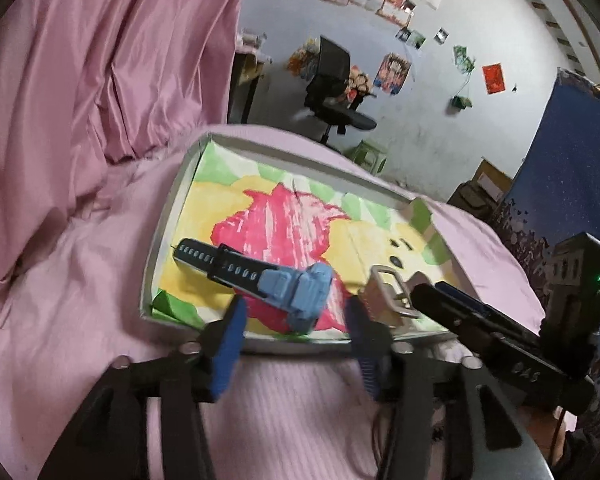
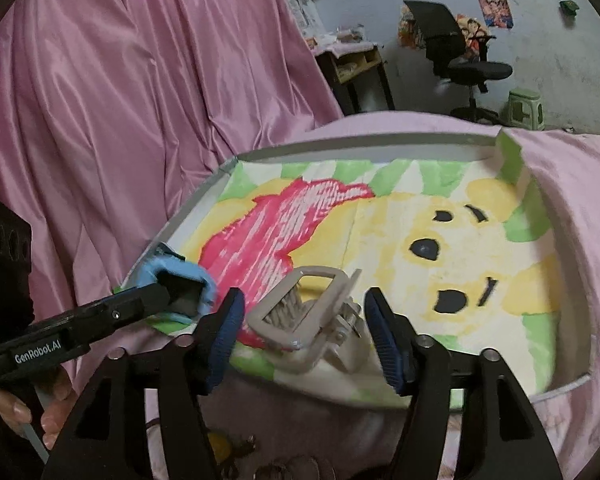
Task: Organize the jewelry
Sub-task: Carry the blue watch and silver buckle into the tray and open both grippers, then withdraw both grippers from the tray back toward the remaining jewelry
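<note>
Furthest left hangs a shiny pink satin curtain (image 1: 100,60), falling in folds onto a paler pink cloth (image 1: 80,280) that covers the work surface. On that cloth sits a shallow grey-rimmed rectangular tray (image 1: 168,216), lined with a hand-coloured drawing of a yellow bear in a red shirt on a green-and-white ground (image 2: 440,240).

At the tray's left end lies a light blue plastic digital watch with a black perforated strap (image 1: 296,292). The strap stretches away to the left along the lining, and the blue case sits near the tray's near rim. The left gripper (image 1: 296,316) points at it with its blue-padded jaws spread wide, one on either side of the case, neither pad clearly touching it. In the right wrist view the watch case (image 2: 176,280) shows just behind the tip of that gripper.

Right of the watch, still inside the tray by its near rim, rests a beige plastic claw hair clip with a rectangular open frame (image 2: 312,312), tilted with its teeth down on the lining. The right gripper (image 2: 304,320) has its blue-ribbed jaws apart on both sides of the clip, with a gap visible at each pad. From the left wrist view the clip (image 1: 392,292) lies just ahead of the right gripper's black body.

Behind the tray, further right, a black office chair (image 2: 456,52) and a green plastic stool (image 2: 526,108) stand by a white wall.
</note>
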